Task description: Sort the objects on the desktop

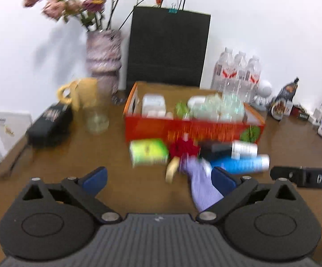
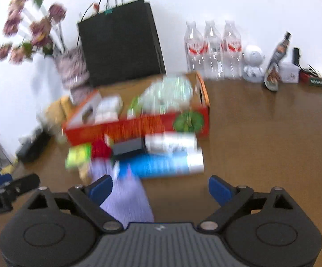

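Claws left (image 1: 158, 179) and right (image 2: 159, 188) both gape empty before the red box (image 1: 183, 130).

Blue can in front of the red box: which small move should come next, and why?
Probably bring the right gripper forward over the blue can. Its jaws are open and empty, and the can lies loose on the table just ahead, outside the red box.

One legible marking amid heavy blur

White letters "DAS" stand on the black bar (image 1: 305, 176) at the right edge of the left wrist view; printing on the red box (image 1: 192, 131), the water bottles (image 1: 238, 71) and the cans is too smeared to read.
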A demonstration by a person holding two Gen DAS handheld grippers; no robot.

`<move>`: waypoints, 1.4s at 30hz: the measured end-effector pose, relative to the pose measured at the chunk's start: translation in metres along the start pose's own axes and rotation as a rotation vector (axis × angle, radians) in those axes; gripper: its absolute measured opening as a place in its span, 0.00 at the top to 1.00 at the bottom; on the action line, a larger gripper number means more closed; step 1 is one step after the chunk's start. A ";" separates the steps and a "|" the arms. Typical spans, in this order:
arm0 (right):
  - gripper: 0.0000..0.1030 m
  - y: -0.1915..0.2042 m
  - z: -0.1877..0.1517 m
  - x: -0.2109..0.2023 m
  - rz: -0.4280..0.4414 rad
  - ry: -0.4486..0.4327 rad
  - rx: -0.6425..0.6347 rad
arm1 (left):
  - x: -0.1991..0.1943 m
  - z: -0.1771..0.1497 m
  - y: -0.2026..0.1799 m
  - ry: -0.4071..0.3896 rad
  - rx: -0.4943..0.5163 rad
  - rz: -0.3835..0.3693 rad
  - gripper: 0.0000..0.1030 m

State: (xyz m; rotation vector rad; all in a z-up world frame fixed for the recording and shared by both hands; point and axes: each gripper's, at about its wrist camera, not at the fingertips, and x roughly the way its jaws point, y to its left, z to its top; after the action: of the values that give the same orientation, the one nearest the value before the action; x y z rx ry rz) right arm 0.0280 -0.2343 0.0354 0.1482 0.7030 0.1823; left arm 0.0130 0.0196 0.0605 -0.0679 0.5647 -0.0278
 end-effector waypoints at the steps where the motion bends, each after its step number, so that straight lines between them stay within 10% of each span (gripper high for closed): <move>1: 0.09 0.001 -0.015 0.001 -0.009 0.015 -0.013 | -0.001 -0.013 -0.002 0.004 0.007 0.006 0.01; 8: 0.09 0.007 -0.064 0.006 -0.042 0.021 -0.112 | 0.005 -0.053 -0.015 0.058 0.108 0.035 0.01; 42: 0.00 0.016 -0.068 0.018 -0.067 0.017 -0.174 | 0.024 -0.063 -0.018 0.135 0.087 0.018 0.00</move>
State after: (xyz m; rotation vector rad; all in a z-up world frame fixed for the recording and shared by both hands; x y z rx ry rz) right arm -0.0049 -0.2100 -0.0235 -0.0434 0.7047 0.1797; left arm -0.0006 -0.0035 -0.0043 0.0241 0.6987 -0.0394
